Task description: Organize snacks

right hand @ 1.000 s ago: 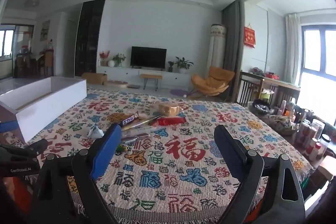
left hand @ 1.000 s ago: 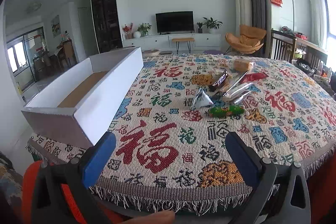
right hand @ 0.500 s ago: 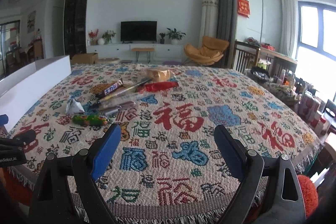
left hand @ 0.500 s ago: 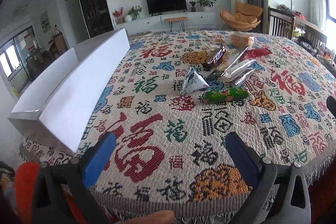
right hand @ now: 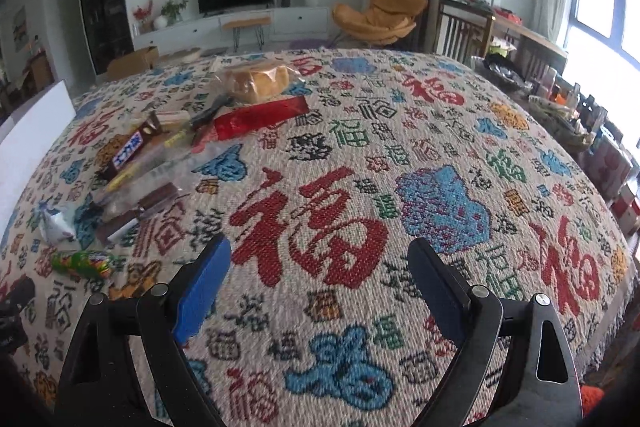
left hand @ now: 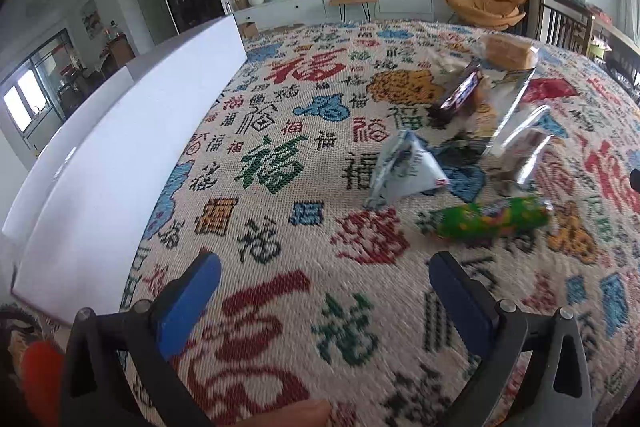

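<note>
Left wrist: left gripper [left hand: 324, 279] gapes empty short of the green pack [left hand: 490, 218]; right gripper [right hand: 320, 259] likewise. Approach step; next, straddle it.

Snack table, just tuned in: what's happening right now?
Nothing is picked up yet. Both hand-held grippers, left and right, hover open and empty over the patterned tablecloth. The green candy pack, silver packet and other snacks lie loose beside the white box.

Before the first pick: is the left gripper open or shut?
Open. The left gripper shows both blue pads far apart, only tablecloth between them.
</note>
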### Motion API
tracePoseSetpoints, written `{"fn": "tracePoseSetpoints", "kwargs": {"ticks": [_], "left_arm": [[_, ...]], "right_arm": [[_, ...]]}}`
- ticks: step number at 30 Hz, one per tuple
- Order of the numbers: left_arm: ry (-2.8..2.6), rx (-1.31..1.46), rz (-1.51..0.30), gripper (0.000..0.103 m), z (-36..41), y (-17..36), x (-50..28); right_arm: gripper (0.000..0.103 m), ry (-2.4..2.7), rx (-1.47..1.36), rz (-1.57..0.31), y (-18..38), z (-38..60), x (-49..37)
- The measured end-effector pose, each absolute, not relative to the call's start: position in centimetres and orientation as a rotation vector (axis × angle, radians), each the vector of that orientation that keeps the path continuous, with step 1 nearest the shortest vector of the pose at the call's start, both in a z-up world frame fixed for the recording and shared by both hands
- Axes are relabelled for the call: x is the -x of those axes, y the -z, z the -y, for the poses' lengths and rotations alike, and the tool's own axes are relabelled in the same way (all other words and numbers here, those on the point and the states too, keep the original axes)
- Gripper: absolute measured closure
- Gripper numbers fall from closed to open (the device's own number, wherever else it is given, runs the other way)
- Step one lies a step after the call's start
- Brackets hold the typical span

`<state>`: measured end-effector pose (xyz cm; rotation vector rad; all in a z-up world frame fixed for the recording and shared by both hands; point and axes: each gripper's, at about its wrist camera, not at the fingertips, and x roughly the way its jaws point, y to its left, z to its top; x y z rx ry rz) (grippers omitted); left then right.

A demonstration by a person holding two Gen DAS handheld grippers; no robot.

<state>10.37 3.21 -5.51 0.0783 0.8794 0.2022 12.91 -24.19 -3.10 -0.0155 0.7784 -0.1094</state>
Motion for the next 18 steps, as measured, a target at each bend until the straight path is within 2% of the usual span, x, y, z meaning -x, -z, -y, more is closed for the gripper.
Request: {"fn": "tracePoseSetpoints", "kwargs": {"ticks": [5, 11, 18], "left_arm": [[-0.188, -0.096, -0.894, 0.000, -4.3, 6.7, -14.2], [-0.178, -0.081, -0.909, 0.000, -5.2, 7.4, -17.4], [-0.163, -0.022, -0.923, 0.000, -5.9, 7.6, -17.3]], "right_arm": [[0.011, 0.130, -0.013, -0.956, 6.4, 26.2, -18.6], [0.011, 0.113, -0.004, -0.918, 7.0, 26.3, -22.8], [0.010, 0.100, -0.040, -0.922, 6.9, 26.7, -23.2]]}}
